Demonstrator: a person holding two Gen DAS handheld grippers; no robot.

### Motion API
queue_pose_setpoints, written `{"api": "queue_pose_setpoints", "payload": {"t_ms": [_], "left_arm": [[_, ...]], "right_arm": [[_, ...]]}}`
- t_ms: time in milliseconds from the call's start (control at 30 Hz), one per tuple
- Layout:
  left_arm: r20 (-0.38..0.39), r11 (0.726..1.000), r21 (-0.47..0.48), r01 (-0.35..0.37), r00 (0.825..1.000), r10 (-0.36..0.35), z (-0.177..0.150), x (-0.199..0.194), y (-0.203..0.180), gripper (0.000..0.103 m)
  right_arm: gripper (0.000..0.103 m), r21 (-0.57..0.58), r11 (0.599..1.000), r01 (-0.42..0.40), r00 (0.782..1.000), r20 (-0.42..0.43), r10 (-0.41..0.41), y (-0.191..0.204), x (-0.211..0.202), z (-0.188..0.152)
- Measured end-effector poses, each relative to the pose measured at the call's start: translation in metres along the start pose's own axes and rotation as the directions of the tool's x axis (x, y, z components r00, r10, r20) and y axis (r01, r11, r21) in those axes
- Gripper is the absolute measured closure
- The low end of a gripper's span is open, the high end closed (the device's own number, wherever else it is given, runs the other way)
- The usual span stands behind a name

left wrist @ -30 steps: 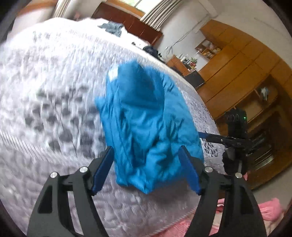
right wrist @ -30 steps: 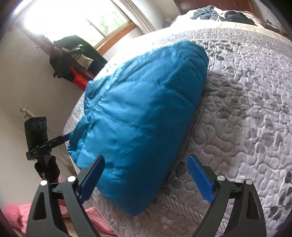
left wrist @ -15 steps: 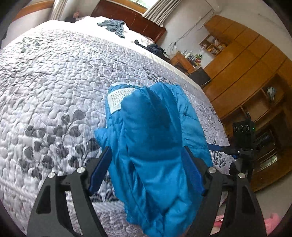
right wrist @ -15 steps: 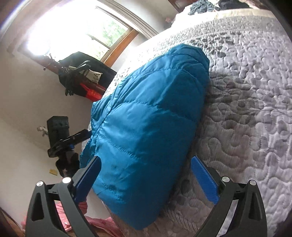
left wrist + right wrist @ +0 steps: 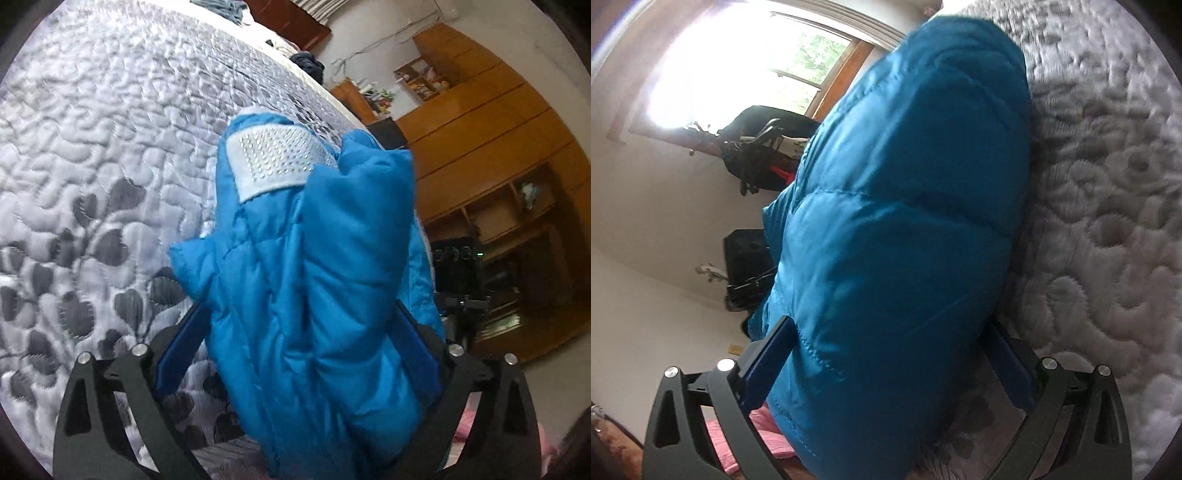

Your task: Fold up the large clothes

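Observation:
A folded blue puffer jacket [image 5: 317, 288] lies near the edge of a bed covered by a grey-and-white quilt [image 5: 110, 147]. A white studded patch [image 5: 273, 162] shows at its far end. My left gripper [image 5: 295, 336] is open and straddles the near end of the jacket, with a blue pad on each side of the bundle. In the right wrist view the same jacket [image 5: 905, 221] fills the middle. My right gripper [image 5: 886, 354] is open too, its fingers on either side of the padded bulk. The quilt [image 5: 1108, 221] runs along the right. Whether the pads touch the fabric is unclear.
A black camera on a tripod [image 5: 458, 266] stands by the bed's edge in front of wooden cabinets [image 5: 498, 147]. Dark clothes [image 5: 306, 62] lie at the far end of the bed. Pink cloth [image 5: 738, 435] lies on the floor below a bright window [image 5: 738, 74] and a rack of dark garments [image 5: 757, 147].
Both grippers have moved forward and closer to the jacket, so its bulk now sits between each pair of fingers. The fingers stay spread wide.

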State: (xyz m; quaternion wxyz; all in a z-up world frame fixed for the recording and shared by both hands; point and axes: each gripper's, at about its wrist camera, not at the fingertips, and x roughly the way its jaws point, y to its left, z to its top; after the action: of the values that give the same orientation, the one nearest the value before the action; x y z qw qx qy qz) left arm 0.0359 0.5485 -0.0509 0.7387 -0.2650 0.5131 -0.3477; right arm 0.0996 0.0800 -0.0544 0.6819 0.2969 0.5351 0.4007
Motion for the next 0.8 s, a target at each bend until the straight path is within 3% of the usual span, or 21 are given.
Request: {"api": "queue_pose_setpoints", "payload": {"t_ms": [133,400,467,533,633,800], "left_arm": [[-0.024,0.995,-0.017,0.096,0.995,-0.096,0.001,0.013,0.01,0.002],[-0.006,0.991,0.003,0.136,0.991,-0.136,-0.001,0.032,0.004,0.003],[0.001,0.992,0.031,0.125,0.992,-0.125,-0.004,0.035,-0.003,0.008],[0.004,0.987,0.022,0.156,0.988,-0.156,-0.005,0.037,-0.005,0.023],[0.01,0.985,0.027,0.169,0.986,-0.169,-0.004,0.041,-0.009,0.03],[0.004,0.981,0.034,0.19,0.982,-0.19,0.002,0.06,-0.03,0.039]], "right_arm": [[0.003,-0.018,1.0,-0.015,1.0,-0.001,0.015,0.0,0.007,0.0],[0.003,-0.038,0.999,0.019,1.0,0.002,-0.019,0.009,0.023,0.001],[0.007,-0.057,0.998,0.041,0.999,0.013,-0.04,0.02,0.027,-0.002],[0.018,-0.067,0.996,0.054,0.998,0.025,-0.052,0.027,0.023,-0.004],[0.029,-0.086,0.995,0.057,0.998,0.043,-0.054,0.036,0.019,-0.009],[0.037,-0.118,0.99,0.083,0.994,0.076,-0.074,0.048,0.004,-0.016]]}}
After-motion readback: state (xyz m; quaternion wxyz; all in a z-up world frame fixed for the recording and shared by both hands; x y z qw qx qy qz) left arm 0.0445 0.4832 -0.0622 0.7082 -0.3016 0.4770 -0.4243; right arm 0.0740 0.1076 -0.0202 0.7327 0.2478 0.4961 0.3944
